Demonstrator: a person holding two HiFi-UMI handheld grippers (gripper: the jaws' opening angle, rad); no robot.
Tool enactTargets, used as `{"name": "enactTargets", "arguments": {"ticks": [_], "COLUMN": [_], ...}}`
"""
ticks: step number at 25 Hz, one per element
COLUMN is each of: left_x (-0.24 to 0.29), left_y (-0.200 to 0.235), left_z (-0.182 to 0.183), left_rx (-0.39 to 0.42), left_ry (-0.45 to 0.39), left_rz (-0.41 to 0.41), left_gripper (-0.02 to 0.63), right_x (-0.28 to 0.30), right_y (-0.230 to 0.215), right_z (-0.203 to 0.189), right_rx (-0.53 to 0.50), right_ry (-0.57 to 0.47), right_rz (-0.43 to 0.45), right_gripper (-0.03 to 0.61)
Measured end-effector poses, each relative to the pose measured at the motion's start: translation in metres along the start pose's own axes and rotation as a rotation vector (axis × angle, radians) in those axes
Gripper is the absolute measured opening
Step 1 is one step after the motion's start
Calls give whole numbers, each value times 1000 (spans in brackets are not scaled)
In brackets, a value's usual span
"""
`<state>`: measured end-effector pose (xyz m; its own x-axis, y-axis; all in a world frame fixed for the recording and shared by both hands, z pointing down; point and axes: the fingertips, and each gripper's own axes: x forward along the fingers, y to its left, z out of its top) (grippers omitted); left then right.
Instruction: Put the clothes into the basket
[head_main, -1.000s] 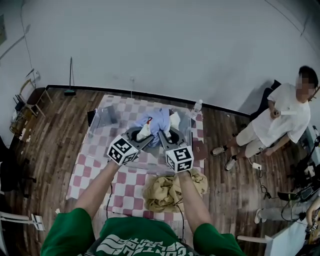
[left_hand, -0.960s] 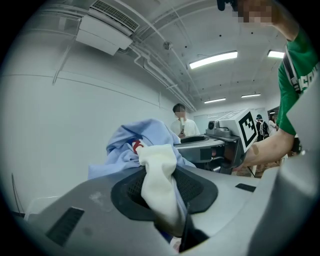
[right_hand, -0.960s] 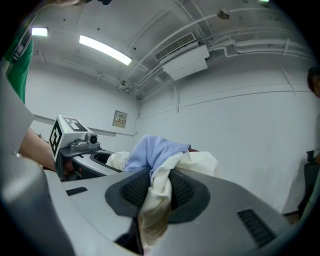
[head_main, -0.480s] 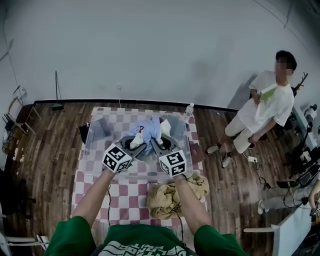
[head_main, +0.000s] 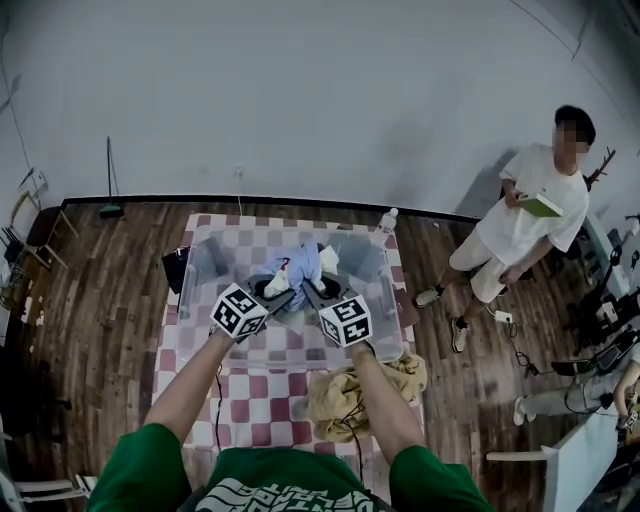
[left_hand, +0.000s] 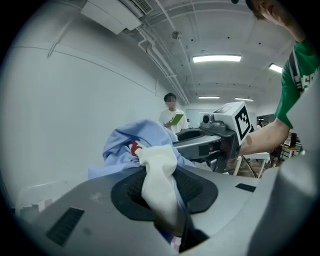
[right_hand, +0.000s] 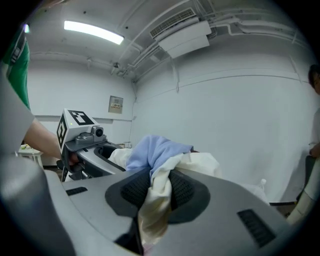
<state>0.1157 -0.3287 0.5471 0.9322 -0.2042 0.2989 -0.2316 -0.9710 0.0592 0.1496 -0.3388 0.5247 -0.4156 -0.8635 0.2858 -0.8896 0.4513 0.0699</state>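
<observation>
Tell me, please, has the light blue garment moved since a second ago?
Yes: the light blue garment has sunk inside the clear plastic basket, below its far rim.

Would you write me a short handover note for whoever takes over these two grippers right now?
Grippers: the left gripper and the right gripper are each shut on the light blue and white garment.
Things: that garment hangs between them inside the outline of the clear plastic basket on the pink checked table; whether it touches the bottom cannot be told. A crumpled tan garment lies on the table outside the basket.
Done: nothing released yet.
Left: probably lower and release this garment, then fetch the tan one.
</observation>
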Motion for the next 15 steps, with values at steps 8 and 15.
{"name": "enactTargets", "arguments": {"ticks": [8, 15], "left_x": [20, 41], "left_y": [24, 35], "left_z": [-56, -105], "left_rx": [-81, -140], "left_ry": [101, 202], "left_rz": [-52, -96], "left_gripper": [101, 101], "right_x": [41, 68], "right_y": [-2, -6], "right_z": [-55, -107], "right_rx": [10, 32], "right_ry": [151, 284], "right_rz": [58, 121], "right_gripper": [92, 91]}}
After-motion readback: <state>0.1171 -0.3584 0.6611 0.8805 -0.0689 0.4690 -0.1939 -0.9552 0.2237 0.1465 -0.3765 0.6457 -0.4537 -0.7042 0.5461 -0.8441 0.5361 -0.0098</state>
